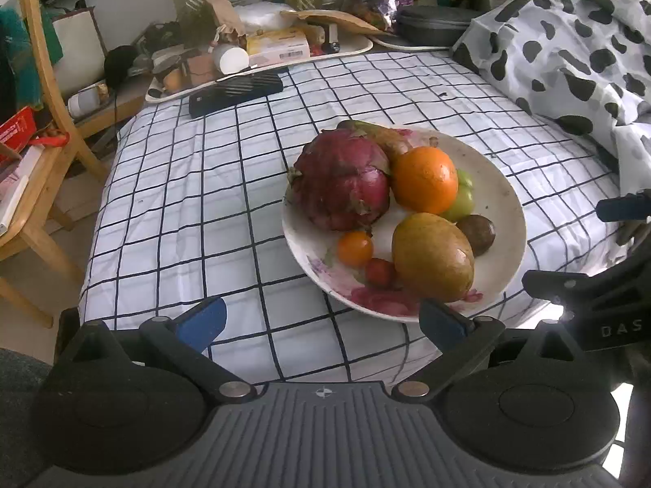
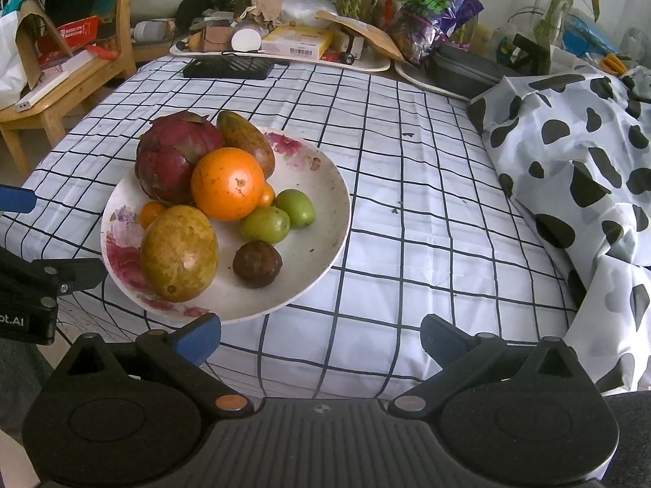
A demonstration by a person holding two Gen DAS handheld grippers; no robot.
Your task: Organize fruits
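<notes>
Your white floral-rimmed plate of fruit sits mid-frame on the checked white cloth, a round orange topmost. Your left gripper and right gripper both gape wide, holding nothing, their blue-padded tips just short of the plate's near rim. Open cloth lies right of the plate in the right view.

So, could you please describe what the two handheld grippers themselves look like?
Both look alike. The left gripper and right gripper each have blue fingertips on black linkage arms with round silver pivot pins, one orange on the right gripper. Each has a ribbed grey body between two black round housings. White lettering marks their sides. No cables or sleeves show.
</notes>
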